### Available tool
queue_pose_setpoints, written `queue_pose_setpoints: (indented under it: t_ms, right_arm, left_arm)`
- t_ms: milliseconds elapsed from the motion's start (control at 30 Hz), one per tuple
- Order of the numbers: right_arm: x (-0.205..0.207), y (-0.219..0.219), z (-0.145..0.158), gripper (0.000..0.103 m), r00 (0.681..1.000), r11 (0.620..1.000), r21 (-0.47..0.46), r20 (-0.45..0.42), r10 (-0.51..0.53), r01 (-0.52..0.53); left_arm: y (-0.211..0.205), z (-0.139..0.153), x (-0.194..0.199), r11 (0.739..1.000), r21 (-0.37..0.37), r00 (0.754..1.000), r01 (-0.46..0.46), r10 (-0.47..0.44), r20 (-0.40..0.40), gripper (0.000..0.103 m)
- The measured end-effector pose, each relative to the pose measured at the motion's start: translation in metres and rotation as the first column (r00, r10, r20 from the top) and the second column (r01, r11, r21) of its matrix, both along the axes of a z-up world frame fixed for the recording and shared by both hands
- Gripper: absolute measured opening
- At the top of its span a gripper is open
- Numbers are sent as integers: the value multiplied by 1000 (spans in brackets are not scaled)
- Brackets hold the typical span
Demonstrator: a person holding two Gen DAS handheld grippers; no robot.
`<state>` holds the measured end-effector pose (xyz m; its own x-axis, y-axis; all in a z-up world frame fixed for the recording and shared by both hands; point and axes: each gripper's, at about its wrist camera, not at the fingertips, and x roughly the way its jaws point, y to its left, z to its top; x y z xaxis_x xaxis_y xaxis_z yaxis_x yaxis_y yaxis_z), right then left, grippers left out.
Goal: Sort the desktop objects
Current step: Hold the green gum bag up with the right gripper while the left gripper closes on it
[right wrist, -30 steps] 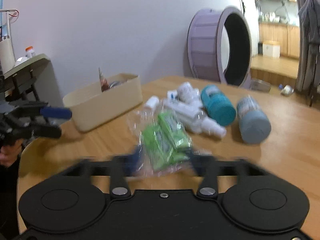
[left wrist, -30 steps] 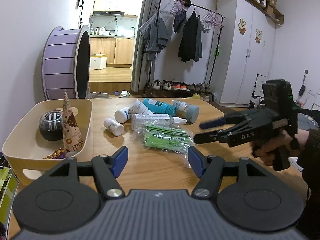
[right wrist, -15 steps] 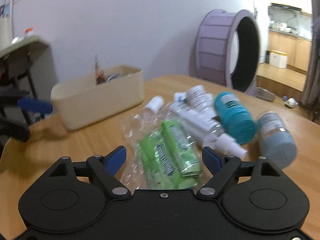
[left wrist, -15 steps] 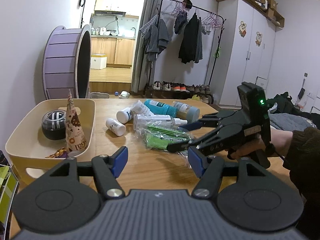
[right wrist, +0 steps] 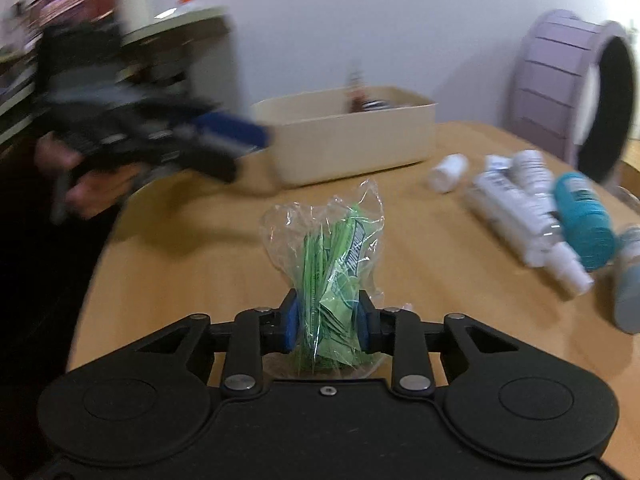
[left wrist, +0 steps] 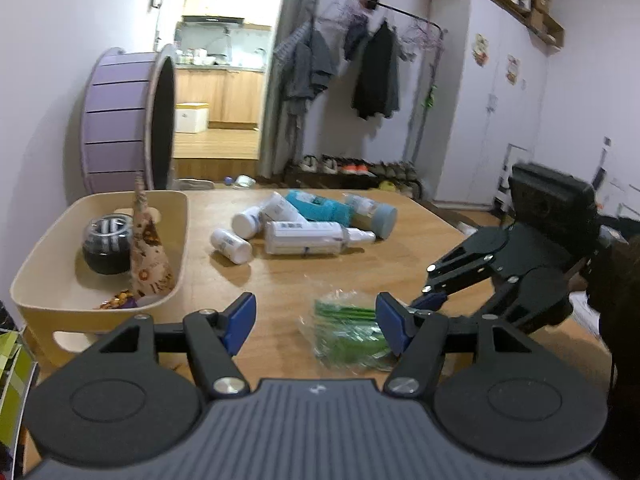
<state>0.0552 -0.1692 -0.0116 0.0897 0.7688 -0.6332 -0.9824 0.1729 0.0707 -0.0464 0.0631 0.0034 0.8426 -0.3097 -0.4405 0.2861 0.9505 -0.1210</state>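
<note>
Clamping the green packet bag (right wrist: 334, 264) in the right gripper (right wrist: 325, 322) over the table (right wrist: 200, 260), left gripper (left wrist: 312, 322) spread apart, near the beige bin (left wrist: 182, 240)

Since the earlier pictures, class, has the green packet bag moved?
Yes. The green packet bag has left the pile of bottles and now sits nearer the camera, pinched by the right gripper.

At lower centre, the right gripper (right wrist: 325, 322) clamped a clear bag of green packets (right wrist: 332, 248). The blurred left gripper (right wrist: 224, 136) occupied the upper left, a beige bin (right wrist: 352, 140) beyond.
</note>
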Motion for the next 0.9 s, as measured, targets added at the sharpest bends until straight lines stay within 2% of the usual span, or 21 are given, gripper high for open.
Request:
queue_pose_setpoints:
  t_ms: [133, 167, 200, 300, 400, 433, 533, 567, 667, 733, 900]
  right_arm:
    - [-10, -14, 7, 40, 996, 998, -1, 65, -64, 64]
    - [-11, -17, 8, 46, 994, 996, 6, 76, -84, 84]
    - [-12, -23, 11, 59, 990, 994, 22, 83, -112, 110]
    - [-14, -43, 20, 80, 980, 981, 88, 79, -181, 174]
    - [-12, -68, 33, 85, 962, 948, 188, 50, -269, 256]
    - [-9, -77, 37, 86, 953, 929, 226, 16, -303, 292]
    - [-3, -95, 46, 87, 925, 878, 292, -74, -373, 378]
    - [-5, -98, 47, 88, 922, 873, 301, -82, -378, 384]
    - [-12, -98, 50, 90, 934, 885, 304, -64, -351, 353]
    - [-17, -99, 50, 91, 941, 891, 305, -64, -332, 336]
    - [-22, -91, 46, 93, 951, 903, 302, -65, -302, 307]
  left_arm:
    - [-10, -3, 0, 996, 39, 997, 82, -82, 4, 65]
    - [-13, -3, 0, 993, 51, 994, 105, -105, 9, 65]
    - [-17, -4, 0, 988, 67, 990, 141, -143, 14, 66]
    - [-23, -5, 5, 970, 90, 974, 226, -228, 13, 76]
    - [-30, -3, 15, 954, 98, 958, 284, -286, 14, 79]
    - [-34, -3, 20, 946, 115, 951, 305, -308, 10, 79]
    - [-47, -7, 32, 910, 184, 926, 373, -378, -9, 80]
    - [-51, -9, 35, 896, 206, 917, 393, -398, -18, 80]
    - [-66, -21, 45, 838, 311, 890, 448, -451, -66, 80]
    - [-71, -27, 51, 812, 353, 881, 464, -465, -88, 80]
    - [-72, -41, 72, 791, 367, 871, 490, -466, -157, 79]
